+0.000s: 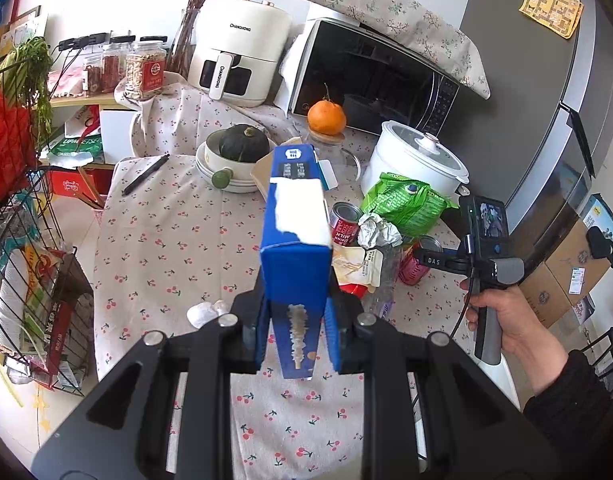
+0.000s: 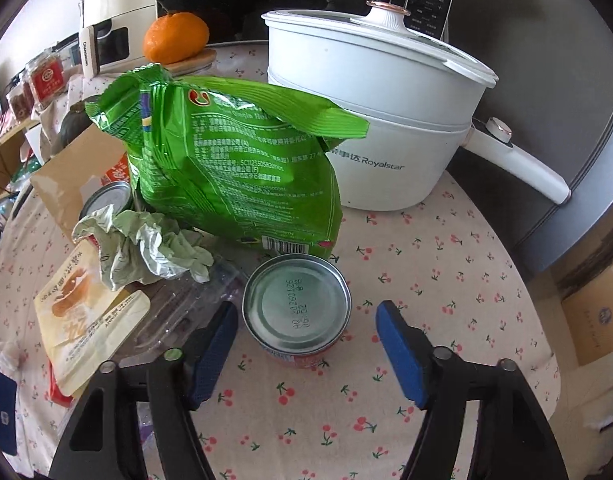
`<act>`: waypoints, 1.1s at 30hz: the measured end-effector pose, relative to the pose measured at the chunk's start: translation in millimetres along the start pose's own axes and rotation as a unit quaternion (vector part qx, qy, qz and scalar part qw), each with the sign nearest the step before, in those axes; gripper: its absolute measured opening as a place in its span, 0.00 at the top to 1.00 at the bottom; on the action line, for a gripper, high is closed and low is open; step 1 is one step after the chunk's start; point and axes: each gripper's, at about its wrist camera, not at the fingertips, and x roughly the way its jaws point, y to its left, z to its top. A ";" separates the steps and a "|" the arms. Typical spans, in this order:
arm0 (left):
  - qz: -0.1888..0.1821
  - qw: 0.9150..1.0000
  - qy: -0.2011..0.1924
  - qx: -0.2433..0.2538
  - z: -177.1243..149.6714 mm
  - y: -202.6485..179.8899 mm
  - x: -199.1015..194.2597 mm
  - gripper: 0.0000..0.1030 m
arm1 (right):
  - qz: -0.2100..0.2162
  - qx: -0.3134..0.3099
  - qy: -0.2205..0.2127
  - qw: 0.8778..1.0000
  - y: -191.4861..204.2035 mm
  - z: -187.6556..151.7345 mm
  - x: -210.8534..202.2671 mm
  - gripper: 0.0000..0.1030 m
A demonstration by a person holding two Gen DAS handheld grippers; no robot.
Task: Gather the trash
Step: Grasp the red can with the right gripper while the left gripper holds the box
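Note:
My left gripper [image 1: 296, 332] is shut on a tall blue carton [image 1: 296, 240] with torn white patches and holds it upright above the cherry-print tablecloth [image 1: 166, 248]. My right gripper [image 2: 306, 344] is open, its blue pads either side of a red tin can [image 2: 296, 308] standing with its silver base up. Behind the can stand a green snack bag [image 2: 234, 160], crumpled foil wrapper [image 2: 146, 248], a clear plastic bottle [image 2: 186, 312] lying flat, a cream food pouch [image 2: 86, 312] and a second can [image 2: 106, 196]. The right gripper also shows in the left wrist view [image 1: 438, 258], beside the trash pile.
A white Royalstar electric pot [image 2: 386, 120] stands behind the bag. An orange [image 1: 326, 118], microwave [image 1: 378, 80], air fryer [image 1: 238, 52], a squash in stacked bowls [image 1: 242, 146], a pen [image 1: 144, 174] and a white paper wad [image 1: 206, 314] are on the table. A wire rack [image 1: 30, 260] stands at left.

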 end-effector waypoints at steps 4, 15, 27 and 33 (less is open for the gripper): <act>-0.002 1.000 0.000 0.001 1.4 -3.7 2.3 0.75 | 0.024 0.023 -0.011 0.999 -12.6 -3.4 -3.3 0.50; -0.046 0.999 -0.012 0.012 2.1 -34.7 -7.6 0.75 | 0.049 0.033 -0.036 0.998 -47.0 -31.4 -84.6 0.50; -0.152 0.983 0.048 0.094 -36.4 -144.3 16.1 0.75 | 0.041 0.054 -0.040 0.997 -111.0 -110.1 -164.3 0.50; -0.210 0.962 0.110 0.137 -72.9 -213.5 43.6 0.76 | 0.011 0.081 -0.018 0.997 -165.1 -152.1 -177.0 0.50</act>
